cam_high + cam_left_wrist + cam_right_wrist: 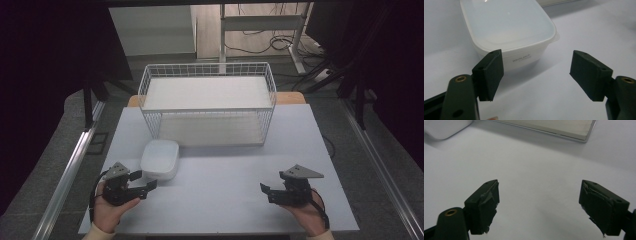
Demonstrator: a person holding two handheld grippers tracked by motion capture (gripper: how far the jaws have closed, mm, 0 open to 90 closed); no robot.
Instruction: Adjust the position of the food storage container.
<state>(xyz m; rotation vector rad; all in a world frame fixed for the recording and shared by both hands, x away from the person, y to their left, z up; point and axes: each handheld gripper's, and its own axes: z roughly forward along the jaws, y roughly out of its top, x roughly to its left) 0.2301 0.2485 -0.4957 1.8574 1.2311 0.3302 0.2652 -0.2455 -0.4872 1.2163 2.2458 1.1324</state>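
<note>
A white lidded plastic container [160, 159] sits on the white table [225, 200] left of centre, in front of a white wire basket [207, 102]. My left gripper [144, 182] rests near the table's front left, just in front of the container, jaws open and empty. In the left gripper view the container [509, 30] lies just beyond the open pads [490, 72], untouched. My right gripper [266, 192] lies near the front right, pointing left, open with nothing between its jaws. In the right gripper view its worn pads [486, 205] stand wide apart over bare table.
The wire basket stands at the table's back centre, its base edge [564, 130] seen in the right gripper view. A corner of the container [444, 128] shows there too. A metal rail [70, 170] runs along the left, and cables and desk legs [280, 40] lie on the floor beyond.
</note>
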